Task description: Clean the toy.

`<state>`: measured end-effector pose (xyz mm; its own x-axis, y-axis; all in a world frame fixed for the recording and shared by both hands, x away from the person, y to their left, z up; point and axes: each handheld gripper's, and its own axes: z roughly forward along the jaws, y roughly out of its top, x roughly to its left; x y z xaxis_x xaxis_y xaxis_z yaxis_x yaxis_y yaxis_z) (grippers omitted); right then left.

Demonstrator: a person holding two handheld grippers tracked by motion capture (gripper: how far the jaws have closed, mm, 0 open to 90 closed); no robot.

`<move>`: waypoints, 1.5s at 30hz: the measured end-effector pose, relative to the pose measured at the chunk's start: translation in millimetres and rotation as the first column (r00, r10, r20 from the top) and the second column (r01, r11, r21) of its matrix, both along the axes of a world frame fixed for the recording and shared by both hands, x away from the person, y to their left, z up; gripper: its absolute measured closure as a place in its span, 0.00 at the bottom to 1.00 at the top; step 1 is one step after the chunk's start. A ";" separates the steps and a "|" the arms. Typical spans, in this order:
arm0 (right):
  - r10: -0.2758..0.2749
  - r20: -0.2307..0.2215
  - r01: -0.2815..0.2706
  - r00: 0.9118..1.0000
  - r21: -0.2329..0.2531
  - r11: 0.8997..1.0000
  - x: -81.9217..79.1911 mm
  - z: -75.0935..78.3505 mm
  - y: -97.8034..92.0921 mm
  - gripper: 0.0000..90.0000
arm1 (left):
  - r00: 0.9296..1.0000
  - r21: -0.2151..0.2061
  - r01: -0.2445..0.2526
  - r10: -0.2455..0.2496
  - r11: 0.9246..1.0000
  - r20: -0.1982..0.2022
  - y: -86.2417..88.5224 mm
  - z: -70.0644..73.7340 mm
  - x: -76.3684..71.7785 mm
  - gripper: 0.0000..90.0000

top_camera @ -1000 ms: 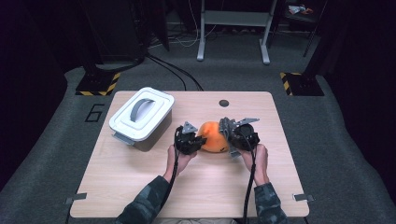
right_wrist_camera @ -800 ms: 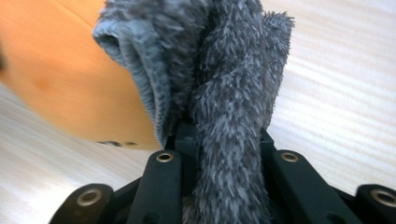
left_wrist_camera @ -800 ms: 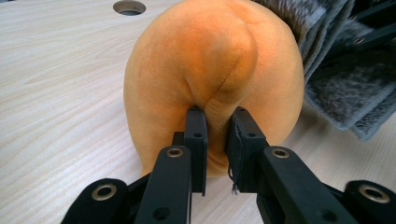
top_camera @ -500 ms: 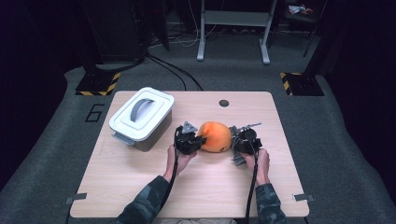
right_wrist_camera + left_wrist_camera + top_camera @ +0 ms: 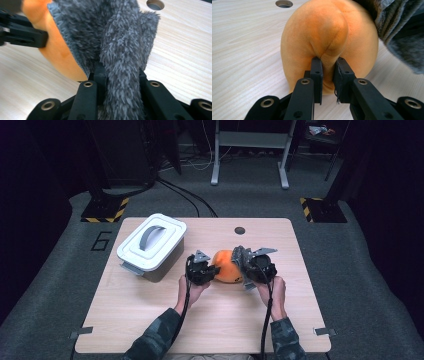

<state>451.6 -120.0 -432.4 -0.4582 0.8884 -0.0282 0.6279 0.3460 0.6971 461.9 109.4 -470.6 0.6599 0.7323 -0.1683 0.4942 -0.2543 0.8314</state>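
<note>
Near the middle of the pale wooden table, the round orange plush cushion was pinched by the left gripper, while the right gripper clamped its shaggy grey fabric cover. The step was probably pulling cover from cushion; next, the 2 grippers should draw apart.

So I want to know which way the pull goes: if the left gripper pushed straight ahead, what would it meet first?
The left gripper is already shut on a fold of the orange plush, so it would press straight into that; behind it is probably the grey furry cloth and the right gripper.
</note>
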 end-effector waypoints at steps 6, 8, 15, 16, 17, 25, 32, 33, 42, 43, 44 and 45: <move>-0.021 -0.008 0.021 1.000 0.012 1.000 10.1 -3.9 -5.1 0.81 | 0.999 0.070 0.028 -0.031 0.997 0.036 -1.2 -1.4 -3.9 0.66; -0.028 -0.009 0.028 1.000 0.006 1.000 12.4 -3.3 -6.2 0.81 | 0.999 0.094 0.028 -0.031 0.995 0.032 -1.8 -4.3 -3.7 0.59; -0.021 -0.012 0.021 1.000 0.011 1.000 15.9 -4.7 -7.7 0.81 | 0.996 0.119 0.012 -0.023 0.993 0.084 -8.3 -7.6 -1.4 0.57; -0.019 -0.014 0.020 1.000 0.016 1.000 16.0 -4.8 -8.1 0.81 | 0.996 0.122 0.017 -0.028 0.992 0.090 -8.2 -8.0 -0.7 0.62; -0.023 -0.019 0.023 1.000 0.020 1.000 15.5 -4.8 -8.0 0.81 | 0.996 0.120 0.018 -0.029 0.993 0.087 -8.6 -8.6 -0.3 0.67; -0.032 -0.004 0.032 0.999 0.037 0.999 12.9 -1.9 -13.3 0.81 | 0.997 0.099 0.014 -0.022 0.995 0.077 -10.0 -6.2 -0.3 0.91; 0.001 0.066 -0.005 0.998 0.069 0.998 -1.9 22.6 -13.8 0.81 | 0.998 0.044 0.035 -0.037 0.998 0.045 -10.4 4.8 -5.7 0.93; 0.008 0.070 -0.013 0.998 0.076 0.997 -3.6 26.1 -10.6 0.81 | 0.998 0.035 0.038 -0.039 0.999 0.042 -10.7 6.5 -6.7 0.93; 0.053 0.050 -0.056 0.997 0.075 0.996 4.3 21.1 11.8 0.81 | 0.998 0.053 0.058 -0.059 0.997 0.032 -13.1 7.3 -6.9 0.92; 0.053 0.046 -0.057 0.998 0.078 0.995 5.8 19.4 9.7 0.81 | 0.998 0.049 0.061 -0.062 0.997 0.026 -11.5 6.5 -6.2 0.92; 0.034 0.039 -0.036 0.999 0.063 0.997 6.9 17.0 7.9 0.81 | 0.998 0.050 0.057 -0.058 0.997 0.027 -11.1 6.0 -5.8 0.92; 0.017 0.026 -0.018 1.000 0.057 0.998 9.4 11.7 2.6 0.81 | 0.998 0.048 0.056 -0.057 0.997 0.022 -9.5 4.8 -4.6 0.92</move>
<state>460.9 -117.4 -420.7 -0.4732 0.8809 0.0100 0.6038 0.3160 0.7318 457.2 99.9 -465.8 0.7036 0.7007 -0.1181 0.4583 -0.3204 0.8291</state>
